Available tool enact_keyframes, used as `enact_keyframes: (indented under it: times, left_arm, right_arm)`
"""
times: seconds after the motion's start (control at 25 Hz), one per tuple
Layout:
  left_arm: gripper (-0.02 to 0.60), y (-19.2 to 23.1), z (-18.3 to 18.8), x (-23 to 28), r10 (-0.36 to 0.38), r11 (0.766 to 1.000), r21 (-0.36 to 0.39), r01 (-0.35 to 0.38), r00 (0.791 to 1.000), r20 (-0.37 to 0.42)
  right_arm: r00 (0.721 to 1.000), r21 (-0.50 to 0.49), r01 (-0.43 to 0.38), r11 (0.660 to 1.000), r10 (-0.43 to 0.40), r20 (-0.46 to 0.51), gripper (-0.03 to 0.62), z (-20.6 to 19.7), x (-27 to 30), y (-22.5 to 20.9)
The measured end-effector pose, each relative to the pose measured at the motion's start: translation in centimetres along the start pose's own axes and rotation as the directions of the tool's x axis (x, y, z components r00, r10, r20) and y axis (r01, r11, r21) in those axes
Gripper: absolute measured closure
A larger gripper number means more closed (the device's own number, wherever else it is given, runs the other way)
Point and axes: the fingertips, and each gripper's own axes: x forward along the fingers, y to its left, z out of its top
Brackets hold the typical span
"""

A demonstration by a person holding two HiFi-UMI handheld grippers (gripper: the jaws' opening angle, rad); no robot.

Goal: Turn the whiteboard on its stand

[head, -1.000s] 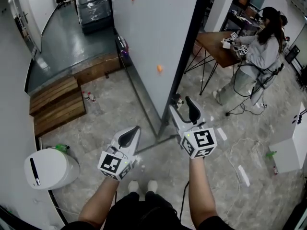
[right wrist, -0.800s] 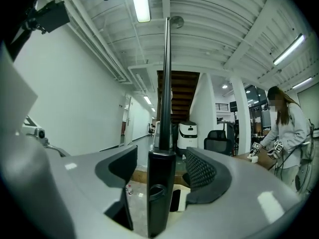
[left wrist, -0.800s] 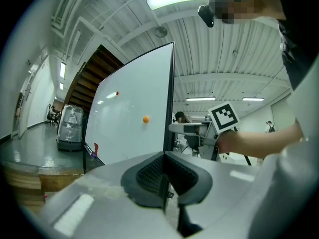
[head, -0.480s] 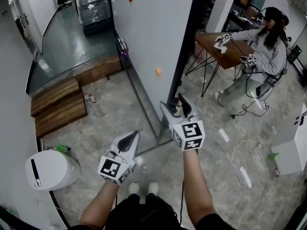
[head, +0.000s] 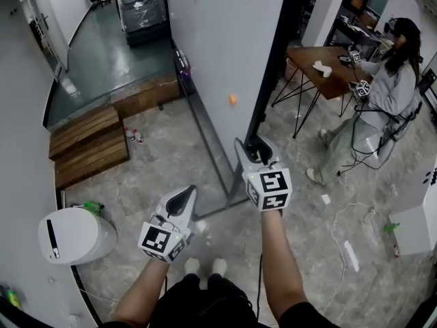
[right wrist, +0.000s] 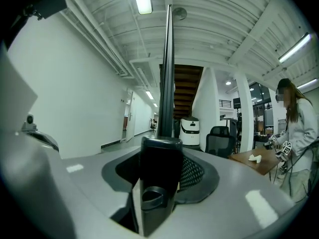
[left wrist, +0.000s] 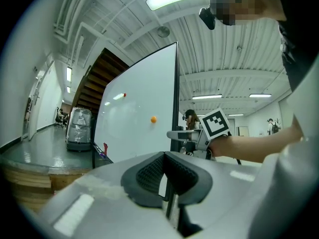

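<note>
- The right hand-held gripper (head: 251,149) has come in lower and closer than a second ago, and its jaws have just been closing. The black side edge (right wrist: 166,73) of the whiteboard (head: 225,46) now fills the gap between them and seems gripped.
- The whiteboard stands upright on the floor (head: 171,156), just ahead.
- The left hand-held gripper (head: 184,195) hangs lower, jaws nearly together, empty.
- With this hold, turning can likely begin.

No words, numbers, labels or brands can be read in any view.
</note>
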Motion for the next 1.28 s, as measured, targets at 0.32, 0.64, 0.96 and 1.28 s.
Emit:
enact_keyframes:
  times: [0.32,0.64,0.96,1.28]
  left_arm:
    - [0.578,-0.1,0.3,-1.0,0.019,1.0,0.007,-0.019,1.0,0.001]
    - [0.578,-0.2,0.9,-2.1,0.045,0.999,0.019,-0.045,0.999,0.011]
    - [0.578,-0.3,1.7,-3.7,0.062,0.998,0.031,-0.063,0.998,0.018]
    - [0.578,0.0,1.9,-3.4,0.063,0.997,0.039,-0.064,0.998,0.02]
  right_arm:
    - [1.0,0.013,-0.002,1.0,0.002,-0.008,0.411,-0.2,-0.3,0.0]
    - [1.0,0.017,-0.001,1.0,0.001,-0.021,0.413,-0.4,-0.4,-0.2]
    - [0.999,0.02,-0.005,1.0,0.006,-0.041,0.414,0.0,-1.6,0.3]
    - [0.998,0.021,-0.005,1.0,0.007,-0.065,0.414,-0.1,-2.8,-0.1]
